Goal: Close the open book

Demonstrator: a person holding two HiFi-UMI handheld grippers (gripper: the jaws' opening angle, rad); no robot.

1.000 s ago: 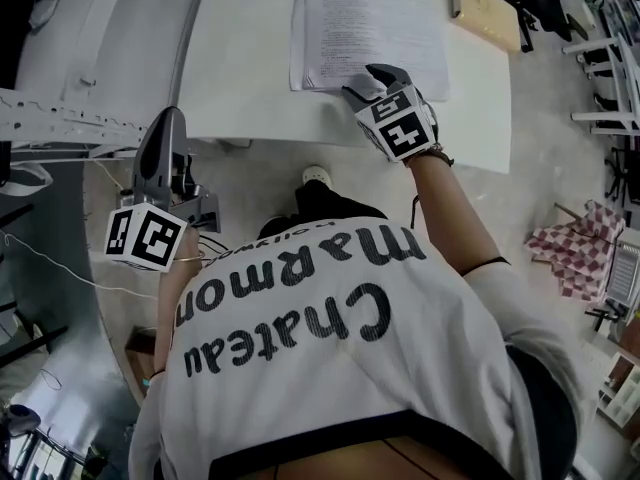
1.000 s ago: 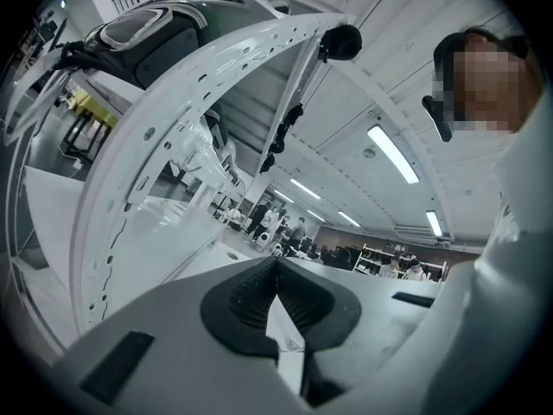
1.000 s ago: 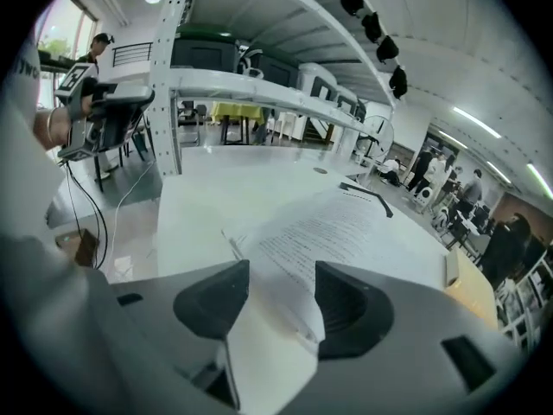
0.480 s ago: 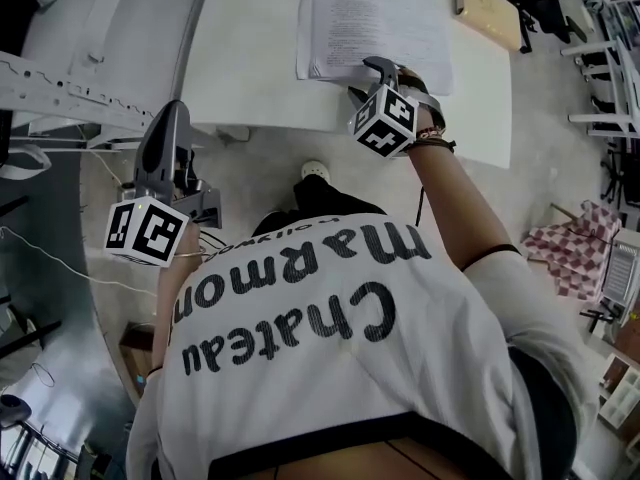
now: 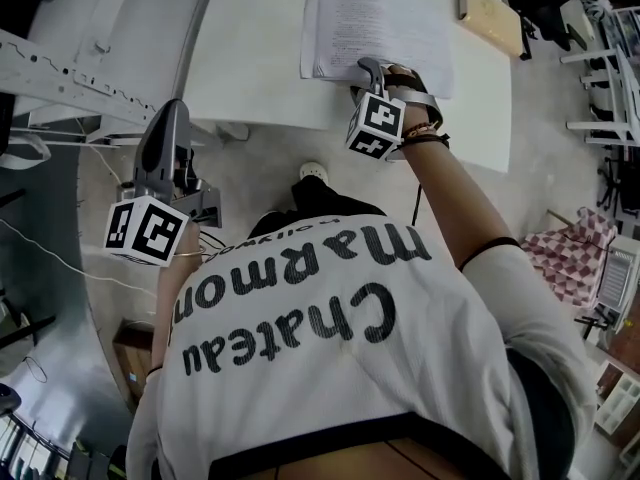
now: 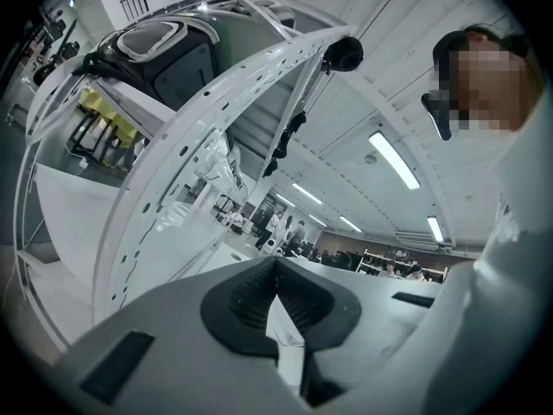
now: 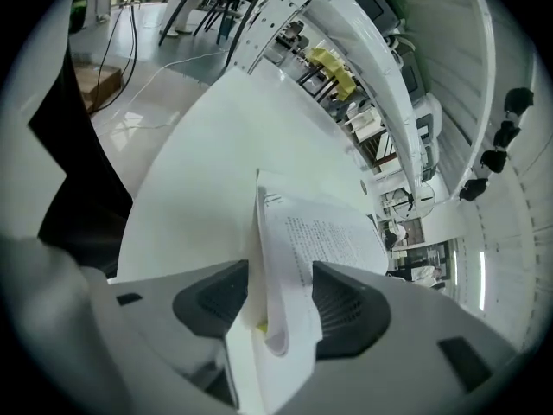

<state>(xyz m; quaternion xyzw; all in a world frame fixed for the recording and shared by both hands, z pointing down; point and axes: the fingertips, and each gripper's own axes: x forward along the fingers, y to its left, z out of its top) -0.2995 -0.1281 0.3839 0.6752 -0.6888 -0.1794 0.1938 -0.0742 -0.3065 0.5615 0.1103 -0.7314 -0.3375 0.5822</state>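
The open book (image 5: pixel 390 18) lies on the white table (image 5: pixel 250 48) with printed pages facing up. My right gripper (image 5: pixel 368 71) is at the book's near edge, turned on its side. In the right gripper view, a sheaf of the book's pages (image 7: pixel 328 236) stands up between the jaws of the right gripper (image 7: pixel 281 288), which is shut on them. My left gripper (image 5: pixel 168 118) hangs below the table's near edge at the left and points away from the book. In the left gripper view, the left gripper (image 6: pixel 276 275) has its jaws together and points up at the ceiling.
A flat wooden board (image 5: pixel 490 13) lies on the table to the right of the book. A white perforated metal frame (image 5: pixel 60 68) stands at the left, close to the left gripper. A checked cloth (image 5: pixel 565 248) lies on the floor at the right.
The right gripper has rolled onto its side at the book's near edge, so its marker cube has turned. The left gripper has barely moved.
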